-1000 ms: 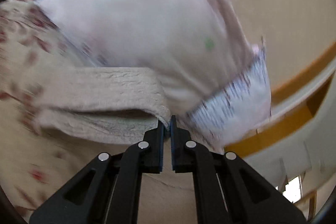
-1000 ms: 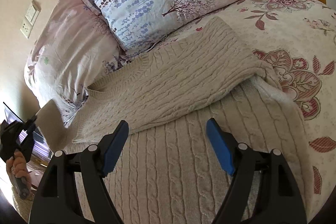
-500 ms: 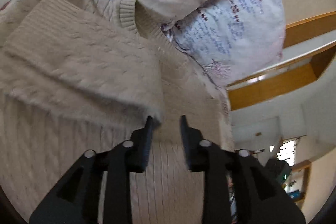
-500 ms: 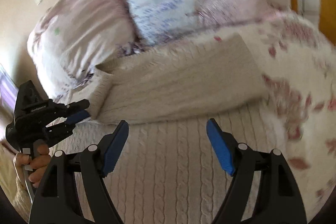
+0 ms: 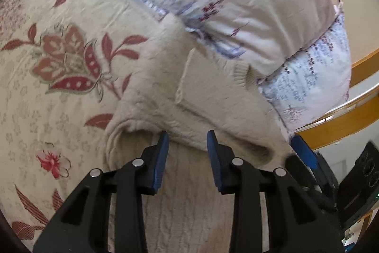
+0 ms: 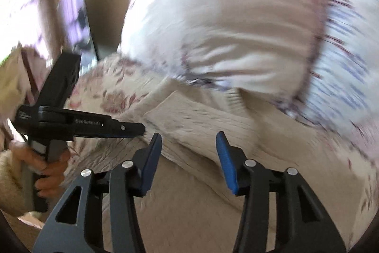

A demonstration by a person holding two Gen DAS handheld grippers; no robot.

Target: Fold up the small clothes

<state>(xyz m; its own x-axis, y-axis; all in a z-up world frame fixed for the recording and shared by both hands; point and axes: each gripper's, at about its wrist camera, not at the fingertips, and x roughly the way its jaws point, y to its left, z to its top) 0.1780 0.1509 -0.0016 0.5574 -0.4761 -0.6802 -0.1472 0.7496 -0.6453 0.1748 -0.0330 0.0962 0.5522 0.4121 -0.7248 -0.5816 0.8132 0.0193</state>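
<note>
Left hand-held gripper [image 5: 187, 141], clenched on sleeve second ago, now gaping, released; right hand-held gripper [image 6: 188, 142] also gaping. Both hovering over folded cream cable-knit sweater [image 5: 213, 106] on floral bed [image 5: 59, 58]; sleeves folding done, next fold coming.

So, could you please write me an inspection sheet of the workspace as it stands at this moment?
Surface: bedspread, cream with red flowers, lightly creased.
Job's things: beige cable-knit sweater lies flat on the bedspread, a sleeve folded across its body, collar toward the pillows.
Clutter: two printed pillows at the head, touching the sweater's top edge.
Grippers: left gripper open, empty, tips at the folded edge; right gripper open, empty, just in front of the same fold.
Cables: nothing seen.
Surroundings: wooden bed frame at the right; beige wall behind; the right wrist view is too blurred for more.
</note>
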